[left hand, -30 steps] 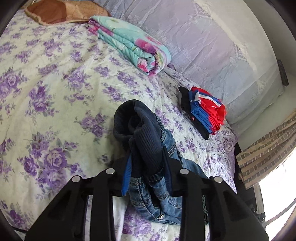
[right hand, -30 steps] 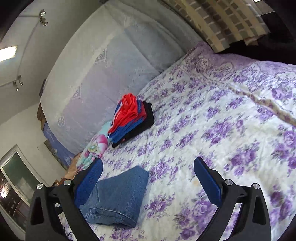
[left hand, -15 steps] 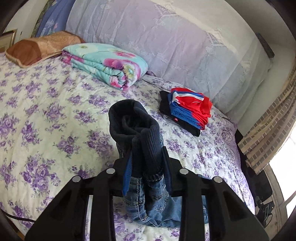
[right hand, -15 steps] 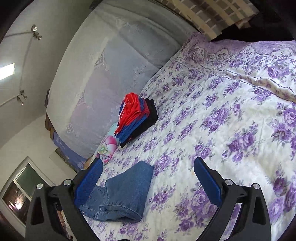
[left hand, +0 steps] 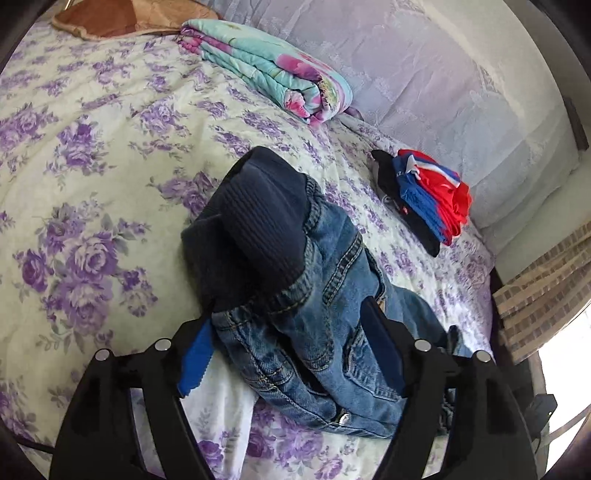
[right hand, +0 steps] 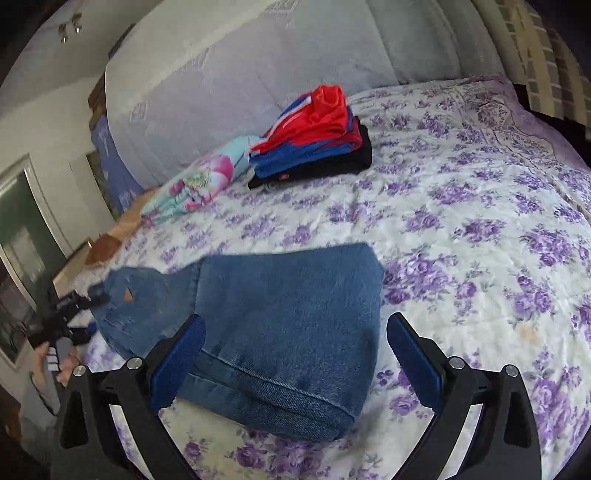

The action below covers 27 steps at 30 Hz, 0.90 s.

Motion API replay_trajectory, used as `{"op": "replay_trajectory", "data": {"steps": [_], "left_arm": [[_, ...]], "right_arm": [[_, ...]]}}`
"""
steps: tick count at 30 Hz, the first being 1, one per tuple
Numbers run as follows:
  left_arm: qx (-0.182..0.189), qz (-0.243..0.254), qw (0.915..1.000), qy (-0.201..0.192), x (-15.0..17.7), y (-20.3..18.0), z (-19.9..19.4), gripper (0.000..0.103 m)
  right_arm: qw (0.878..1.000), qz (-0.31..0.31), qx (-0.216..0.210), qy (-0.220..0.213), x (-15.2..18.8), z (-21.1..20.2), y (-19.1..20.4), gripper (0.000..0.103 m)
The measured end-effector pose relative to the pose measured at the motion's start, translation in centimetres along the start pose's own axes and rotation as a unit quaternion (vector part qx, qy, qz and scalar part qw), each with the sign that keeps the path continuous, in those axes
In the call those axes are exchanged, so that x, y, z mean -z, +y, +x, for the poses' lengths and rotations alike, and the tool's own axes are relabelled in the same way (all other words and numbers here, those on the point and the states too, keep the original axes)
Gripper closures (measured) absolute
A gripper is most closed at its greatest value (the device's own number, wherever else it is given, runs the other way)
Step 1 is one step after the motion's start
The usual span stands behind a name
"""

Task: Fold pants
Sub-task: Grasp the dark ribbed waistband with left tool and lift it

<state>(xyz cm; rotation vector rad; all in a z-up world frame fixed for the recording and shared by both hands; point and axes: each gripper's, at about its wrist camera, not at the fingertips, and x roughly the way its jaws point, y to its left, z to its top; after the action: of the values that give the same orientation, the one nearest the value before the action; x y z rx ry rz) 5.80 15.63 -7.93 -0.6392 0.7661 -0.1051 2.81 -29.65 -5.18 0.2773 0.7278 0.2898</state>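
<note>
The blue jeans (left hand: 317, 314) with a dark ribbed waistband (left hand: 255, 225) lie bunched on the floral bedspread (left hand: 85, 155). My left gripper (left hand: 291, 354) is open, its blue pads either side of the waist end, which rests between them. In the right wrist view the folded leg end of the jeans (right hand: 288, 325) lies flat between the pads of my open right gripper (right hand: 291, 354). The left gripper (right hand: 70, 314) shows at the far left by the waist end.
A folded stack of red, blue and black clothes (left hand: 424, 195) (right hand: 314, 144) lies near the padded headboard (right hand: 258, 62). A folded floral quilt (left hand: 273, 70) (right hand: 199, 181) and a brown pillow (left hand: 122, 16) lie further along. A curtain (left hand: 543, 295) hangs past the bed edge.
My left gripper has opened and let go of the waistband, which has slumped onto the bed. My right gripper has moved in over the folded leg end of the jeans.
</note>
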Motion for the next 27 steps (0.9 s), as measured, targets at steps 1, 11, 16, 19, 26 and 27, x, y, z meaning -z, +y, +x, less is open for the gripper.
{"op": "replay_trajectory", "data": {"steps": [1, 11, 16, 19, 26, 27], "left_arm": [[0.000, 0.002, 1.0000, -0.002, 0.0, -0.1, 0.1, 0.031], [0.046, -0.030, 0.9985, -0.005, -1.1, 1.3, -1.4, 0.064], [0.045, -0.007, 0.9988, -0.019, -1.2, -0.3, -2.3, 0.066], [0.050, 0.014, 0.9982, -0.029, -1.5, -1.8, -3.3, 0.067], [0.063, 0.073, 0.9938, -0.056, -1.8, -6.3, -4.8, 0.069], [0.063, 0.083, 0.9927, -0.060, -1.8, -7.0, -5.0, 0.069]], "right_arm": [[0.999, -0.014, 0.013, 0.034, 0.4, 1.5, 0.3, 0.004], [0.998, -0.038, 0.014, -0.038, -1.0, -1.4, 2.1, 0.004], [0.988, -0.142, 0.003, 0.052, 0.3, 3.4, 6.2, 0.003], [0.987, -0.141, 0.019, 0.078, 0.9, 5.1, 6.2, 0.003], [0.988, -0.135, 0.010, 0.076, 1.1, 5.1, 6.0, 0.003], [0.988, -0.133, 0.008, 0.075, 1.1, 5.0, 5.9, 0.003]]}}
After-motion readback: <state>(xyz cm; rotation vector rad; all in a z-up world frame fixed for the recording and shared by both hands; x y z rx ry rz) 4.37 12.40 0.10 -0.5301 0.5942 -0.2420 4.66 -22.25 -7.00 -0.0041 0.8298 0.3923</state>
